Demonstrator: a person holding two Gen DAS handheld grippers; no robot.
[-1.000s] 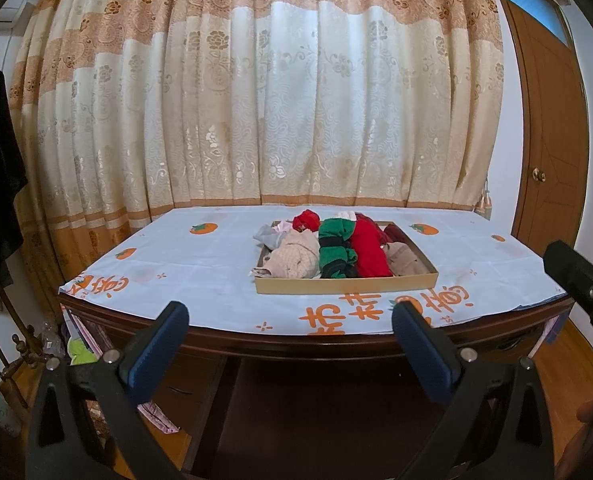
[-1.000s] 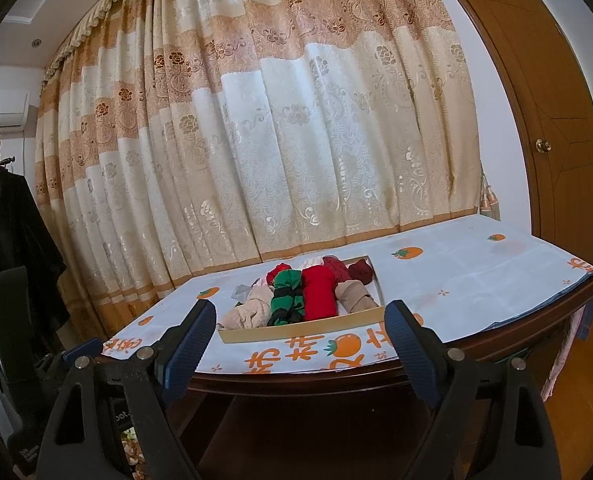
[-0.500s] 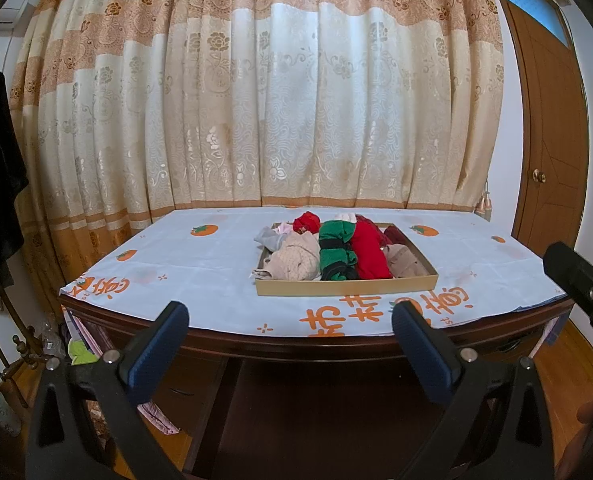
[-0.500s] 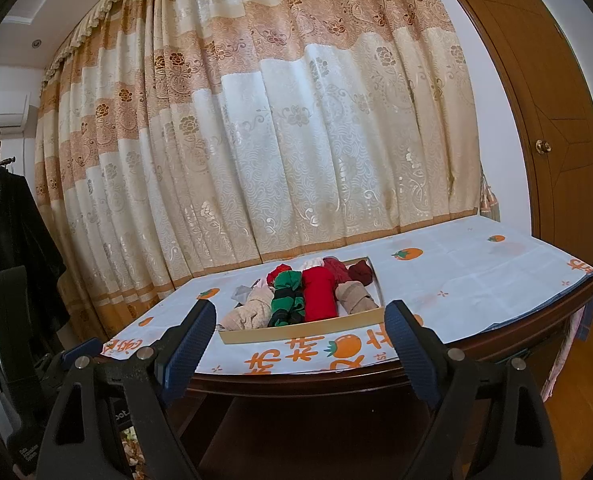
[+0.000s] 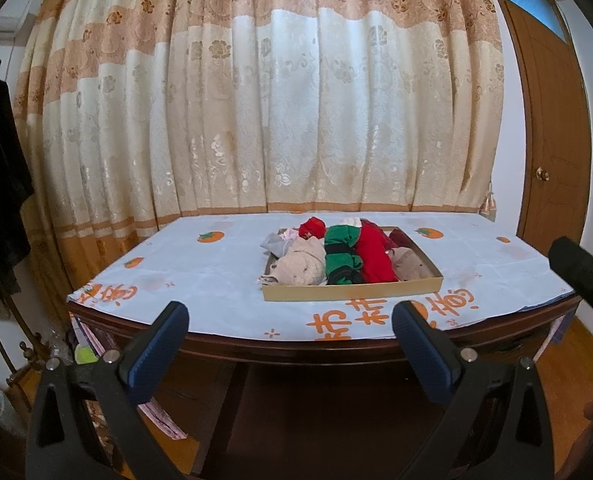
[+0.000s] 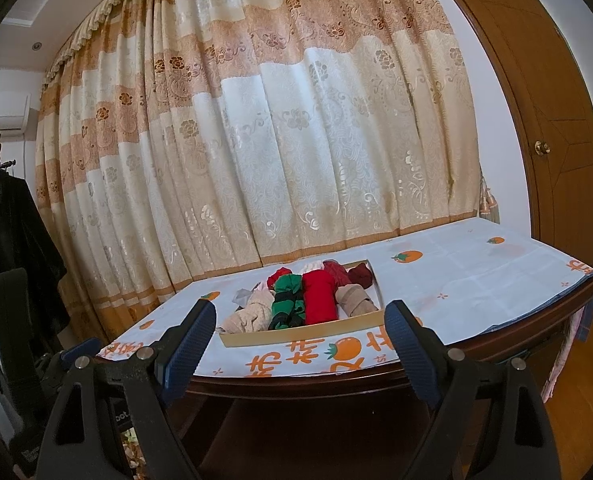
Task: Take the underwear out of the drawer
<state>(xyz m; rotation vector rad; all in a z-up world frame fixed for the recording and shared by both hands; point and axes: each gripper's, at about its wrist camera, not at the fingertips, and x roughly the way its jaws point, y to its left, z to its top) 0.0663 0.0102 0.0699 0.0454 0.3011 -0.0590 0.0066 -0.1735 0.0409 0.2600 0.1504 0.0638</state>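
A shallow cardboard drawer tray (image 5: 352,291) (image 6: 296,333) lies on the table, filled with rolled underwear: a beige roll (image 5: 301,266) (image 6: 252,314), a green and black roll (image 5: 341,256) (image 6: 288,300), a red roll (image 5: 374,254) (image 6: 318,296) and a tan roll (image 5: 410,264) (image 6: 354,300). My left gripper (image 5: 290,338) hangs open in front of the table's near edge, well short of the tray, with nothing between its blue-padded fingers (image 5: 160,350). My right gripper (image 6: 298,338) is likewise open and empty, off the table's front edge. The other tool's black body shows at each view's side.
The wooden table (image 5: 336,350) carries a white cloth printed with oranges (image 5: 212,237). A patterned curtain (image 5: 280,112) hangs close behind it. A wooden door (image 6: 552,140) stands at the right, and dark clothes (image 6: 12,248) hang on a rack at the left.
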